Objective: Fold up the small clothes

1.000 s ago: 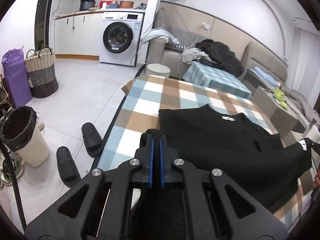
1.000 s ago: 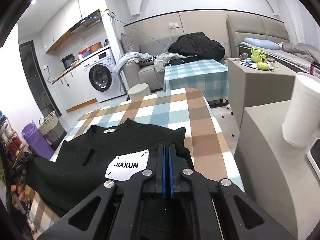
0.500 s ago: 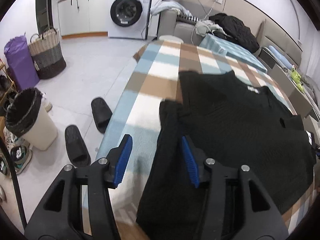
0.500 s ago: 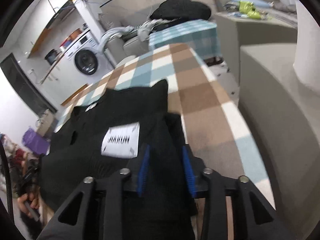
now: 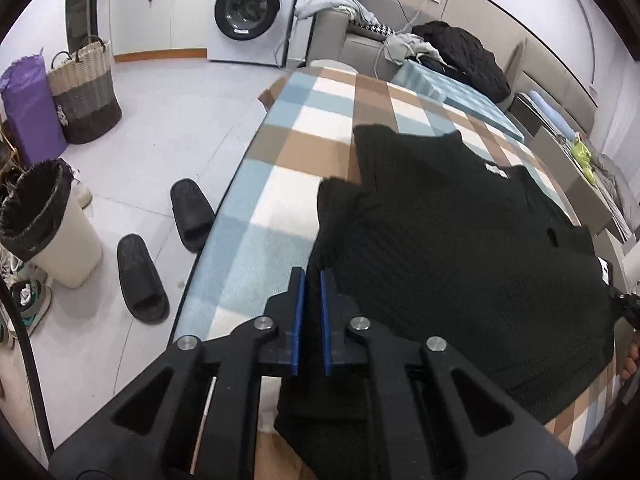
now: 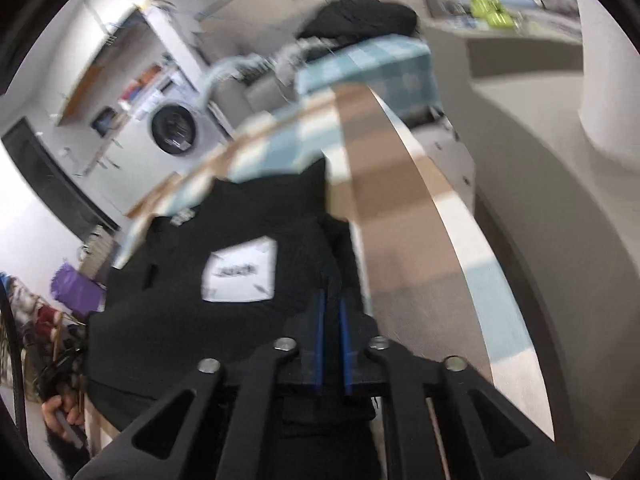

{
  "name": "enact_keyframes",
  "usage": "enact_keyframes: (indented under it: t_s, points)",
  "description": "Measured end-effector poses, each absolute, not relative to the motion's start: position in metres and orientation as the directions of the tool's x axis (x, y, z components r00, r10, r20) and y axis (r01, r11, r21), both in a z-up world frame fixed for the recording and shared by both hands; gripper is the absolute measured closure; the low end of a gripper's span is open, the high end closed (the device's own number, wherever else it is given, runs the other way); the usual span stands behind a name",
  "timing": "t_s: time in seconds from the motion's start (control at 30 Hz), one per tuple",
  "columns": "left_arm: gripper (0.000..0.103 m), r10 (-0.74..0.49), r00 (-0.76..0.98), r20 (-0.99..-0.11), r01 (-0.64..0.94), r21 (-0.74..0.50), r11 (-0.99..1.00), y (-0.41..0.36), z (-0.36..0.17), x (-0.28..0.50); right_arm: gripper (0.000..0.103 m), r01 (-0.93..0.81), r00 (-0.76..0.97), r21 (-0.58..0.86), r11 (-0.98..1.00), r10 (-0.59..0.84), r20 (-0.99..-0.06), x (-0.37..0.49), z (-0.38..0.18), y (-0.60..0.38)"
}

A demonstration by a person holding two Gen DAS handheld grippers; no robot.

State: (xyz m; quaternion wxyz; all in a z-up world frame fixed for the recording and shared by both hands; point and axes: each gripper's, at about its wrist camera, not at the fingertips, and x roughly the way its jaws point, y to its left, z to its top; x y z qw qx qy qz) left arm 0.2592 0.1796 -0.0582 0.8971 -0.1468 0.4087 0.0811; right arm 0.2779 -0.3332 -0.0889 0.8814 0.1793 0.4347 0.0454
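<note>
I see the black sweater spread flat on the checked table, white label up. My left gripper has just closed to a narrow slit at its near-left edge; my right gripper has just been closing, pinching the sweater's near-right edge. Slippers lie on the floor

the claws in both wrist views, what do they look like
Both match: the left claw and right claw have matte black angular link arms with triangular cutouts, round silver pivot bolts, and two flat fingers faced with blue pads.
</note>
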Motion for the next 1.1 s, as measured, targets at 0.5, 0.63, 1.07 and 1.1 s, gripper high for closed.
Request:
enact_keyframes:
  t_s: [0.5, 0.63, 1.07, 1.1]
  points:
    - [0.041, 0.037, 0.658, -0.752, -0.297, -0.214, 0.931, 0.178, -0.057, 0.192, 0.041, 0.054, 0.671, 0.620, 0.783, 0.432, -0.603, 0.226, -0.104, -0.352]
    - [0.041, 0.032, 0.666, -0.746, -0.301, -0.228, 0.926, 0.178, -0.055, 0.186, 0.041, -0.091, 0.684, 0.714, 0.694, 0.564, -0.461, 0.228, -0.087, -0.343]
    - [0.041, -0.021, 0.642, -0.766, -0.303, -0.279, 0.911, 0.183, -0.065, 0.198, 0.041, -0.088, 0.633, 0.708, 0.701, 0.588, -0.503, 0.234, -0.105, -0.323]
    - [0.041, -0.031, 0.642, -0.766, -0.307, -0.294, 0.905, 0.184, -0.066, 0.200, 0.041, -0.085, 0.634, 0.704, 0.705, 0.583, -0.507, 0.234, -0.104, -0.322]
